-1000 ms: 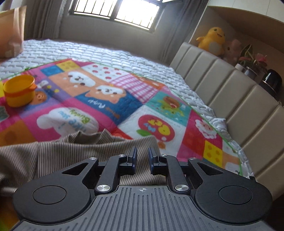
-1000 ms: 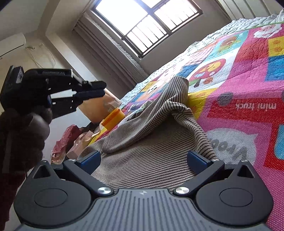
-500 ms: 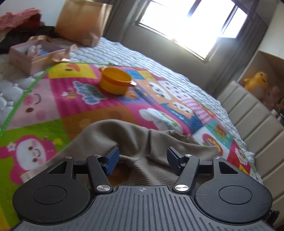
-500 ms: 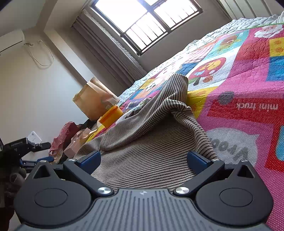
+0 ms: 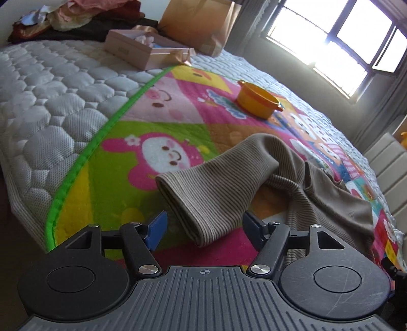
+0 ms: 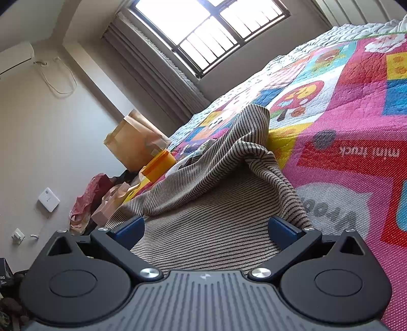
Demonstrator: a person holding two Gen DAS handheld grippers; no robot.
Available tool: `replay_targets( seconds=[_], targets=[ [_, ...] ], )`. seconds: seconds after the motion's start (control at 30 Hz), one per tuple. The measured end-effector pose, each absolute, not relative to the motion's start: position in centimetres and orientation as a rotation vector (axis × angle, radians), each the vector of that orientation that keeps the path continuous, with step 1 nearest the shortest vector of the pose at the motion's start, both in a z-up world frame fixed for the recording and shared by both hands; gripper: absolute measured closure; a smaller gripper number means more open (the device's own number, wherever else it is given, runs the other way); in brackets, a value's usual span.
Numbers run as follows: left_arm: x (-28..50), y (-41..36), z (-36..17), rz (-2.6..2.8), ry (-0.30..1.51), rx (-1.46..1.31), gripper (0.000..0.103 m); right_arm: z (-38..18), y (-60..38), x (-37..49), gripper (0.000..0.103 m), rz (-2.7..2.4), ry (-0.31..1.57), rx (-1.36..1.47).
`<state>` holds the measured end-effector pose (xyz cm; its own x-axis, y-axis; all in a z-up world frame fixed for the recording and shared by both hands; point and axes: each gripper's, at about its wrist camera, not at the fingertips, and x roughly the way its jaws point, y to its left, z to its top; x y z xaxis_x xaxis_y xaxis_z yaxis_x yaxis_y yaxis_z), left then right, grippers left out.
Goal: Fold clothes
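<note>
**Left gripper swings to the sleeve end, jaws spread**

Since a second ago the left gripper (image 5: 202, 225) has swung away from the padded headboard side of the bed, where it was pinched nearly shut over the garment's edge, and now looks toward the near corner of the mattress. Its jaws have just been opening and stand spread, with the cuff end of the sleeve (image 5: 203, 201) lying between the blue pads; the pads do not press on the cloth. The right gripper (image 6: 206, 230) has not shifted: it is released too, jaws wide, low over the flat body of the striped garment (image 6: 211, 224), and nothing is clamped in it.

The garment is a tan, finely striped knit top, lying on the colourful cartoon quilt (image 5: 157, 119) that covers the white quilted mattress (image 5: 51, 101). In the left wrist view the sleeve runs from the gripper up and to the right, bends, and joins the crumpled body of the top, which trails toward the right edge. In the right wrist view a fold of the cloth rises in a ridge beyond the pads.

A yellow bowl (image 5: 258, 101) with an orange rim stands on the quilt beyond the sleeve, well apart from it. Further back are an open pink box (image 5: 142, 51) and a brown paper bag (image 5: 201, 23).
</note>
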<state>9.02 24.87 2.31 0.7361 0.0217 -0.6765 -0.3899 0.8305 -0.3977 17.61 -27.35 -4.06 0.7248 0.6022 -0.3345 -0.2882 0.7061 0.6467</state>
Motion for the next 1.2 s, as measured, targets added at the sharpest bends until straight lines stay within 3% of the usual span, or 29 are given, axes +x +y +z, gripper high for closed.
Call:
replay_targets(
  seconds=[0.33,0.4,0.47,0.57,0.73,0.93,1.07,1.2],
  targets=[
    [12.3,22.7,0.0,0.252,0.726,-0.455,0.032,-4.0,-27.2,17.6,0.000,0.520,0.567,0.591],
    [12.5,22.2,-0.1,0.265,0.718,-0.413,0.039,-4.0,-27.2,17.6,0.000,0.521,0.566,0.593],
    [12.9,21.9,0.2,0.274,0.704,-0.368,0.080,-4.0,-27.2,17.6,0.000,0.522,0.565,0.596],
    [13.9,22.0,2.1,0.262,0.680,-0.327,0.088,-4.1,-27.3,17.6,0.000,0.523,0.563,0.600],
    [16.8,21.0,8.7,0.212,0.574,-0.240,0.088,-4.2,-27.7,17.4,0.000,0.534,0.550,0.628],
    [22.3,14.0,17.2,0.018,0.449,-0.171,0.091,-4.5,-28.3,17.3,0.000,0.553,0.530,0.673],
    [25.7,7.0,19.1,-0.120,0.420,-0.123,0.098,-4.6,-28.7,17.3,0.000,0.566,0.518,0.701],
    [28.7,0.6,18.1,-0.233,0.447,-0.095,0.098,-4.6,-28.9,17.3,0.000,0.573,0.511,0.717]
  ],
)
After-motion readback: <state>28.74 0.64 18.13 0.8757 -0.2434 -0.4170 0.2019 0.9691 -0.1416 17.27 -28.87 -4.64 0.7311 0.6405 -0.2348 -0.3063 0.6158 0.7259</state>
